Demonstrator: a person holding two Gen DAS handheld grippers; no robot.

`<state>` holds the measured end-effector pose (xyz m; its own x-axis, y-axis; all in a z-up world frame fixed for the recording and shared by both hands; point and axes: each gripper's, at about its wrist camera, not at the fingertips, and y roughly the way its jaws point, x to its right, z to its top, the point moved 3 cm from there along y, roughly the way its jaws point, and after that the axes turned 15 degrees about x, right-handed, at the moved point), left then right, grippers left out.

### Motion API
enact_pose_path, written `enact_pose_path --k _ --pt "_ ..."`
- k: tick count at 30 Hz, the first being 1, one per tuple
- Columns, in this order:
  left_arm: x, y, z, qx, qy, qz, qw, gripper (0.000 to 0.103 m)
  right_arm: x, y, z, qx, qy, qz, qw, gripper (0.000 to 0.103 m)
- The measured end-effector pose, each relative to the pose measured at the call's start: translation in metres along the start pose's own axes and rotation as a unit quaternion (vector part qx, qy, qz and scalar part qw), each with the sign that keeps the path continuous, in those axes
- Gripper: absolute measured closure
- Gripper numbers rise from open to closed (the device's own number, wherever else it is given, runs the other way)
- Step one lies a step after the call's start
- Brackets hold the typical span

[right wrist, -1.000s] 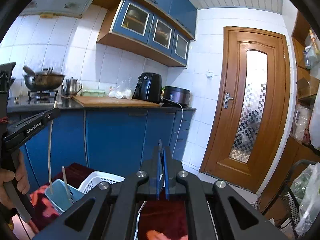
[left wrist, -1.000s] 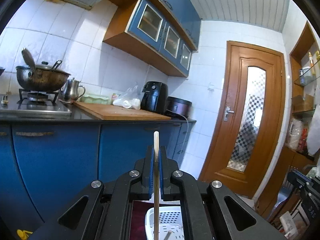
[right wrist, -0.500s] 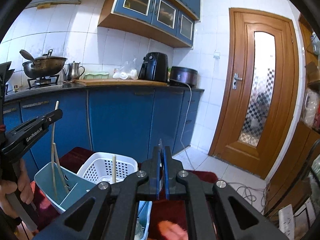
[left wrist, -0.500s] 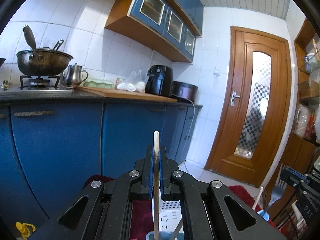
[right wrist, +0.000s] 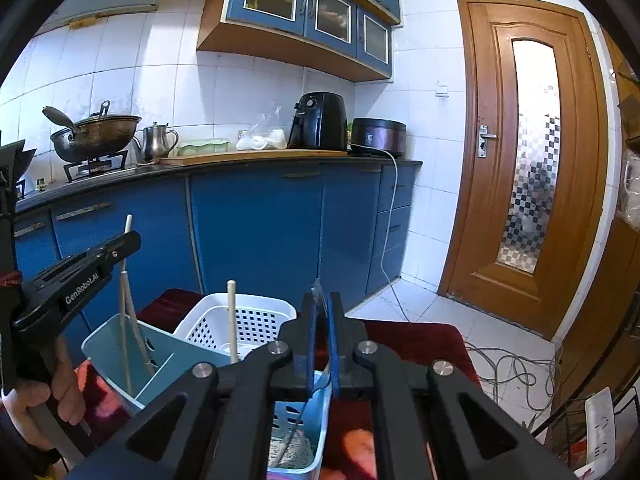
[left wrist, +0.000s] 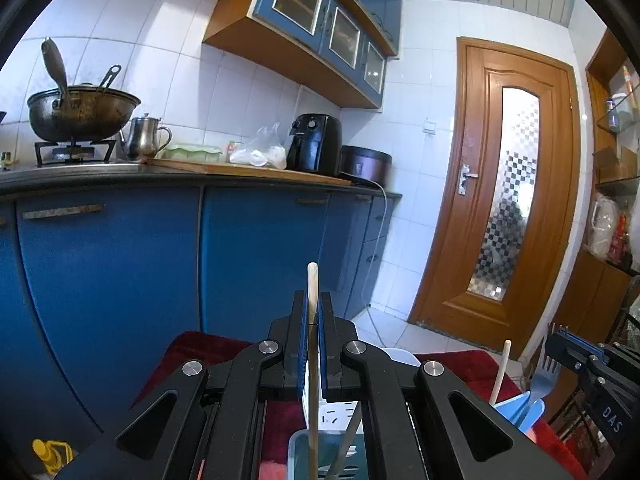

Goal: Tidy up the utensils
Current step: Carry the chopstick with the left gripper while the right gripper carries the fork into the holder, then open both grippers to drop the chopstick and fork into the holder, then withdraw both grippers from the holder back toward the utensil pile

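My left gripper (left wrist: pixel 313 320) is shut on a pale wooden chopstick (left wrist: pixel 312 280) that stands upright, its lower end inside a teal utensil bin (left wrist: pixel 298 442). In the right wrist view the same gripper (right wrist: pixel 120 246) holds the chopstick (right wrist: pixel 125 296) over the teal bin (right wrist: pixel 120 344). My right gripper (right wrist: pixel 321 320) is shut on a metal fork (right wrist: pixel 318 294), seen edge-on; the fork's tines (left wrist: pixel 546 372) show in the left wrist view above a light blue bin (left wrist: pixel 520 408). Another chopstick (right wrist: pixel 232 320) stands beside a white perforated basket (right wrist: pixel 248 316).
The bins sit on a dark red cloth (right wrist: pixel 412 340). Blue kitchen cabinets (left wrist: pixel 260 256) stand behind, with a wok (left wrist: pixel 80 116), kettle and air fryer (left wrist: pixel 316 144) on the counter. A wooden door (left wrist: pixel 504 200) is to the right; cables (right wrist: pixel 516 376) lie on the floor.
Both grippers have lowered towards the bins. The left chopstick's lower end has gone down into the teal bin. The fork has come down over the light blue bin.
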<state>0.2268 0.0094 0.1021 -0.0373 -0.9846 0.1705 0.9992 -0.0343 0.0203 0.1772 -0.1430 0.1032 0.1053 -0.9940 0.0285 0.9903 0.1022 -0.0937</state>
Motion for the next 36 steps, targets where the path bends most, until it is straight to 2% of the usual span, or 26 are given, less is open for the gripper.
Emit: enact_pose_path --k 5,7,9,12,26,30,36 --pt "0.001 -0.001 0.0 -0.012 0.004 -0.004 0.9999 0.098 0.002 -0.003 0.002 -0.005 0.021 0.011 1.0 0.091" --pt "0.002 -0.001 0.0 -0.019 0.006 -0.005 0.9998 0.094 0.003 -0.004 0.003 -0.006 0.03 0.014 0.999 0.087" --pt "0.002 -0.003 0.0 -0.025 0.006 -0.006 0.9997 0.085 0.005 -0.007 0.004 -0.006 0.04 0.017 0.999 0.081" --pt "0.001 -0.006 0.002 -0.03 0.007 -0.009 0.9995 0.07 0.007 -0.011 0.006 -0.004 0.05 0.019 0.999 0.08" --pt "0.004 -0.045 0.019 -0.044 0.017 -0.026 0.9985 0.065 0.001 -0.051 0.025 0.006 0.088 0.033 0.996 0.069" --pt "0.002 -0.061 0.026 -0.06 0.02 -0.03 0.9976 0.059 -0.003 -0.068 0.026 0.006 0.088 0.034 0.995 0.068" --pt "0.003 -0.086 0.027 -0.083 0.027 -0.033 0.9956 0.058 -0.009 -0.092 0.018 -0.007 0.095 0.035 0.995 0.065"
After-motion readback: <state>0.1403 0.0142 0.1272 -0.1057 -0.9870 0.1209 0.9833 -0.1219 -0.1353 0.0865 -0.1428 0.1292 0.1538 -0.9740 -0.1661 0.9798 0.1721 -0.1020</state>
